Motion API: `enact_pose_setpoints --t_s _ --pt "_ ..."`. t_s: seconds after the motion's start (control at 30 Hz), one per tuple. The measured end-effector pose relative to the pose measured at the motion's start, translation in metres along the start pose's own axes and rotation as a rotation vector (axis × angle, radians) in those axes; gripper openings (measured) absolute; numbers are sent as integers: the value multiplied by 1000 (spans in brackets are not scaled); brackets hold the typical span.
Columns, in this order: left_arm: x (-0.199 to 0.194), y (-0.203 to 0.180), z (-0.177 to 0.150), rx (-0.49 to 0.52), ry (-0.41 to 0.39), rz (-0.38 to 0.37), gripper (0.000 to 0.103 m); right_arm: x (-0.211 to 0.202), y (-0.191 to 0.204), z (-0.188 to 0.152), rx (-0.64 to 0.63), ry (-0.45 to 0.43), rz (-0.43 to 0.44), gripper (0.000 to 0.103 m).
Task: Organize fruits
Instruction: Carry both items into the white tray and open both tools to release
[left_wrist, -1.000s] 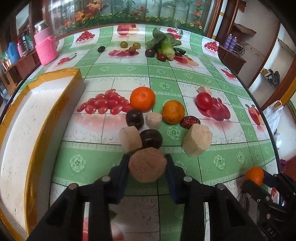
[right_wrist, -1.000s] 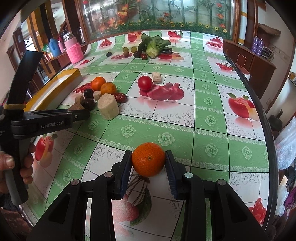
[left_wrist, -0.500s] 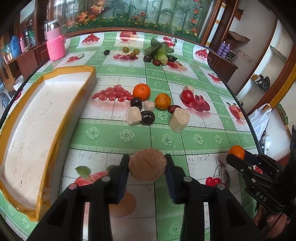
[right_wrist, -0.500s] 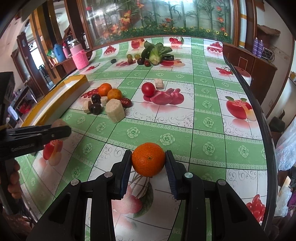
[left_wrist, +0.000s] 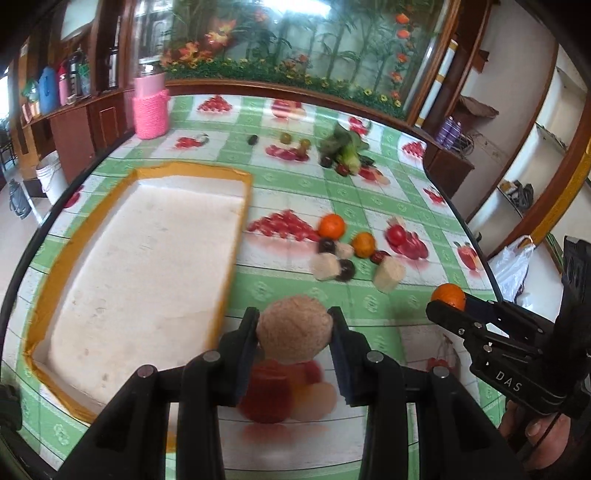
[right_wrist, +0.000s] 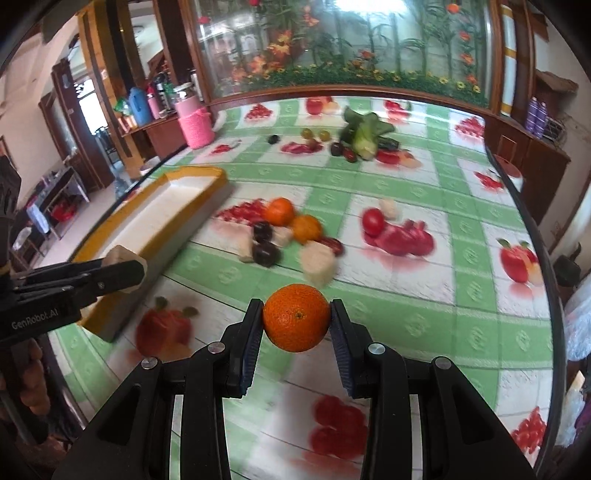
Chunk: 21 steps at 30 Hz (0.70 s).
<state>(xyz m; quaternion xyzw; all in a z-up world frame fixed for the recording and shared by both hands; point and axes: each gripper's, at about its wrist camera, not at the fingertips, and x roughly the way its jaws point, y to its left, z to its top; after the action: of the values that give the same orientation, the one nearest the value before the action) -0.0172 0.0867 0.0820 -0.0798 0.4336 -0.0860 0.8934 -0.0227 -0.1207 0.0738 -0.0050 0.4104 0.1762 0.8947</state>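
Observation:
My left gripper (left_wrist: 293, 328) is shut on a round tan-brown fruit (left_wrist: 293, 326) and holds it above the table, just right of the near end of a white foam tray with a yellow rim (left_wrist: 147, 266). My right gripper (right_wrist: 297, 323) is shut on an orange (right_wrist: 297, 323), held above the table; it also shows in the left wrist view (left_wrist: 448, 297). A loose pile of fruit lies mid-table: two oranges (left_wrist: 331, 226), dark plums (left_wrist: 346, 269), tan chunks (left_wrist: 388, 275), a red date and a tomato (left_wrist: 396, 233).
A bok choy (left_wrist: 347, 151) with small dark and green fruits lies at the far side. A pink knitted jar (left_wrist: 150, 107) stands at the far left corner. The tablecloth is green checked with printed fruit pictures. The table's right edge curves close to a cabinet.
Both grippers have lifted and pulled back from the fruit pile with their fruits. The left gripper has swung left toward the foam tray, which now fills more of its view.

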Motion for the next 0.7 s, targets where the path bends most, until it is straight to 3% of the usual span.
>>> enact_pose_setpoints --t_s 0.4,0.7 --pt "-6 107 -2 -118 -43 226 40 57 116 62 -134 47 187 35" --pt "6 145 -13 -172 -12 272 40 118 184 81 -229 125 210 35"
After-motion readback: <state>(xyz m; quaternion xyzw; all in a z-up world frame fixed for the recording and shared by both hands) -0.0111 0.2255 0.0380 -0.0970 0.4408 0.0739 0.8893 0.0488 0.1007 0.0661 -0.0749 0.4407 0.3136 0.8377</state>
